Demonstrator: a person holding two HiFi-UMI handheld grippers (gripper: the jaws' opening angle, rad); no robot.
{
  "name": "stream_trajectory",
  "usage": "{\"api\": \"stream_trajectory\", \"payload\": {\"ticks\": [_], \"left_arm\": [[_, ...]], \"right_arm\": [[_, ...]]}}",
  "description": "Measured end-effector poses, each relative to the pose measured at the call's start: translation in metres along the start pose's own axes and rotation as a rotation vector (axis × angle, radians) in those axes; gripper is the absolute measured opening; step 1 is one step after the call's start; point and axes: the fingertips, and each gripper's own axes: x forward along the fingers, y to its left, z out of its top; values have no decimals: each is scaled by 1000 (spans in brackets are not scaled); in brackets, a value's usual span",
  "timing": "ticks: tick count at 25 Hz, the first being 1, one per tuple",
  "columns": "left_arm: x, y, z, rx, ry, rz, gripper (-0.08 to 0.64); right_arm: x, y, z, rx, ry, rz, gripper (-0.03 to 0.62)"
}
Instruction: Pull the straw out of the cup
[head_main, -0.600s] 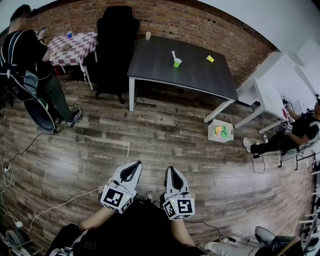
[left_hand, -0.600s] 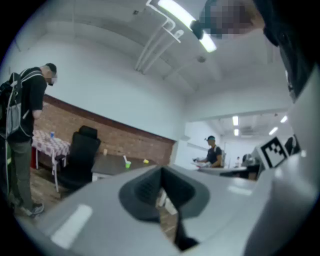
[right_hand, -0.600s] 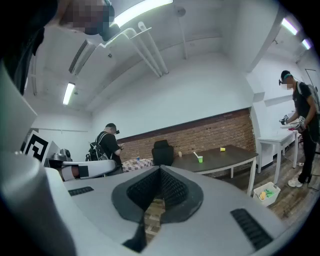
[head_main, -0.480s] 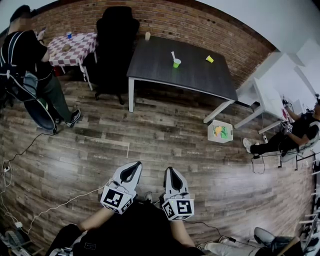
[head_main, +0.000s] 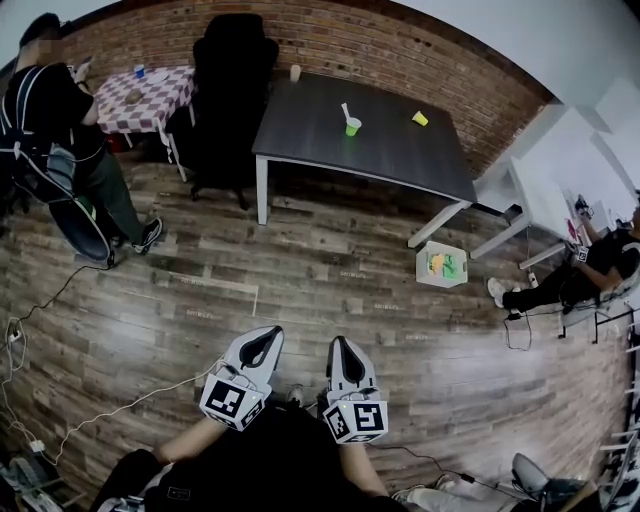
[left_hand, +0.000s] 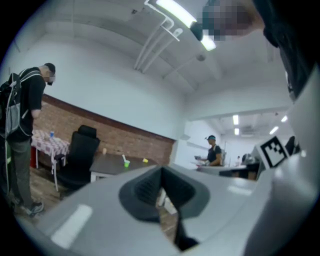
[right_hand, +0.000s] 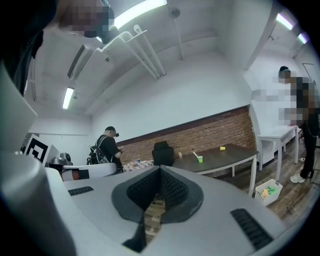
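A small green cup (head_main: 353, 127) with a white straw (head_main: 346, 111) leaning in it stands on the dark table (head_main: 390, 160) far across the room. It also shows small in the left gripper view as the green cup (left_hand: 127, 163) and in the right gripper view as the green cup (right_hand: 200, 159). My left gripper (head_main: 263, 344) and right gripper (head_main: 340, 352) are held side by side close to my body, far from the table. Both are shut, pads meeting, with nothing between them. The left gripper (left_hand: 161, 173) and right gripper (right_hand: 160, 170) point towards the table.
A yellow cup (head_main: 420, 118) and a beige cup (head_main: 296, 72) also stand on the table. A black office chair (head_main: 232, 80) and a checkered table (head_main: 145, 95) are left of it, beside a standing person (head_main: 55, 110). A white box (head_main: 441, 264) lies on the wooden floor; cables (head_main: 60, 295) run at left.
Almost nothing differs. Both grippers stay shut and sit slightly lower in the head view; the table and cup have not moved.
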Motion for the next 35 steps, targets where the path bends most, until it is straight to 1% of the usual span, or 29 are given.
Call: {"api": "stream_trajectory", "payload": {"ticks": [4, 7, 11, 16, 21, 26, 31, 35], "left_arm": [[8, -8, -1, -2, 3, 5, 5], [17, -21, -2, 1, 2, 5, 5], [29, -41, -5, 5, -7, 14, 5], [46, -70, -9, 23, -2, 29, 5], [57, -92, -17, 30, 9, 28, 5], [67, -89, -18, 14, 15, 46, 5], [89, -81, -20, 7, 13, 37, 5], [110, -63, -16, 9, 2, 23, 5]], "right_arm": [[-3, -11, 3, -1, 3, -2, 5], [-11, -24, 2, -15, 14, -3, 5], [-22, -45, 1, -10, 16, 1, 5], [-35, -68, 5, -5, 21, 30, 5], [-37, -89, 12, -26, 16, 62, 5], [-35, -98, 13, -14, 18, 57, 5], [-20, -108, 12, -12, 24, 41, 5], [5, -118, 14, -20, 22, 23, 5]]}}
